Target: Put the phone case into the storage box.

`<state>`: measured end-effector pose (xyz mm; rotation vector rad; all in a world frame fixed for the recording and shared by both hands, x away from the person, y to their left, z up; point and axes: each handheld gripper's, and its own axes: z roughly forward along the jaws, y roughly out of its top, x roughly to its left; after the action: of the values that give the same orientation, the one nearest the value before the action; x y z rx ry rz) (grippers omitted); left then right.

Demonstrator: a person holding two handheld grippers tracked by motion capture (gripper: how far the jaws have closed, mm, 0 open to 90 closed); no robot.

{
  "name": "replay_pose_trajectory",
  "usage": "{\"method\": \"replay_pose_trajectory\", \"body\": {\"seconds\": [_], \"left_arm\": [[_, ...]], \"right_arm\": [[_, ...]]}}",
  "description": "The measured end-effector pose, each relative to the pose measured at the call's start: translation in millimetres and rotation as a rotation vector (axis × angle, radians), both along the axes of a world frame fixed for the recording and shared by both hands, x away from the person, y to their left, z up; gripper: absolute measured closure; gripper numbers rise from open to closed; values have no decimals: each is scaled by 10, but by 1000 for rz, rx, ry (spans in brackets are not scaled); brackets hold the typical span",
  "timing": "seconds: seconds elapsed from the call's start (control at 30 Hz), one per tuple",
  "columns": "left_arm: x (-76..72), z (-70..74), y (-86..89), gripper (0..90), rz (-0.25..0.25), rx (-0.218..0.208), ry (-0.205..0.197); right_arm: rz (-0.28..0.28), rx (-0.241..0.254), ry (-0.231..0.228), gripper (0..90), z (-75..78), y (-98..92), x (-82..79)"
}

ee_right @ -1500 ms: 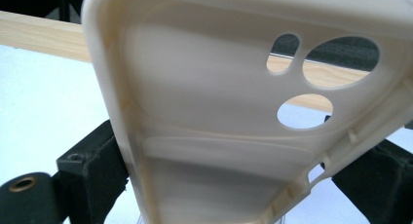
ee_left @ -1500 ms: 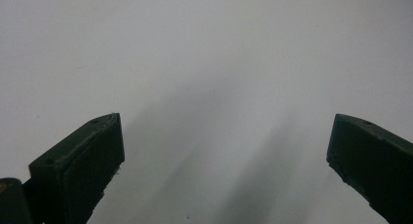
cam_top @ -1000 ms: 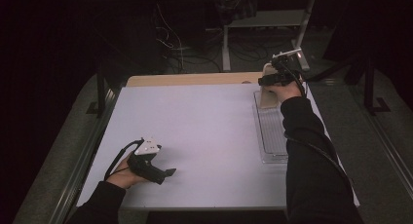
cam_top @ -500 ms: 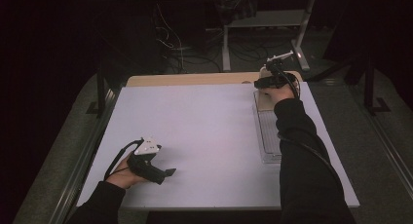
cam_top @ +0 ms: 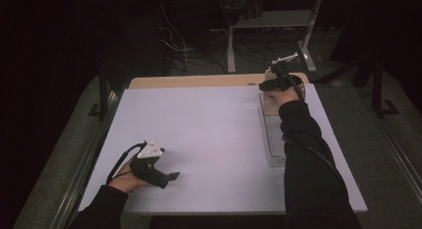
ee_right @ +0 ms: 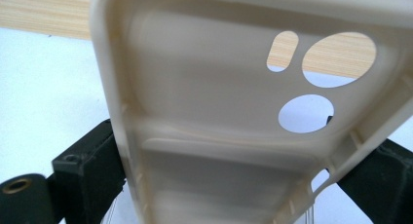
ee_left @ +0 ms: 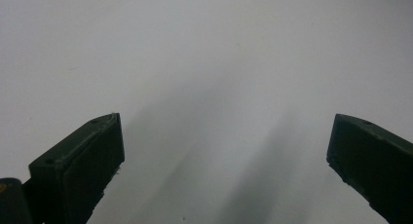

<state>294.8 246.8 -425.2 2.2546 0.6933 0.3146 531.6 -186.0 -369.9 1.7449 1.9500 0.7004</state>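
Observation:
A cream phone case with camera cut-outs faces me with its hollow inner side in the right gripper view. My right gripper is shut on it, one black jaw against each long edge. From above, that right gripper sits at the table's far right, and the phone case shows as a beige patch just below the hand. My left gripper rests near the front left of the table. In its own view the left gripper stands open, with bare white surface between the jaws.
A clear plastic tray lies along the right side of the white table top, partly under the right forearm. A wooden strip runs along the far edge. Beyond the table are dark floor, cables and a metal stand.
The right hand has moved slightly left and down toward the far end of the tray, with the case in its gripper. The left gripper has stayed where it was.

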Motion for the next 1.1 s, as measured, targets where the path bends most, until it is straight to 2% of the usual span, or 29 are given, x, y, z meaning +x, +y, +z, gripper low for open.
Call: {"method": "replay_pose_trajectory", "body": {"seconds": [0.47,0.8,1.1], "left_arm": [[8,4,9,0,-5,9,2],[2,-1,1,0,-2,0,5],[2,-2,0,0,-4,-1,5]], "right_arm": [[-12,-13,1,52,-94,45,52],[-11,4,5,41,-139,31,52],[-8,11,0,35,-119,26,51]]}}
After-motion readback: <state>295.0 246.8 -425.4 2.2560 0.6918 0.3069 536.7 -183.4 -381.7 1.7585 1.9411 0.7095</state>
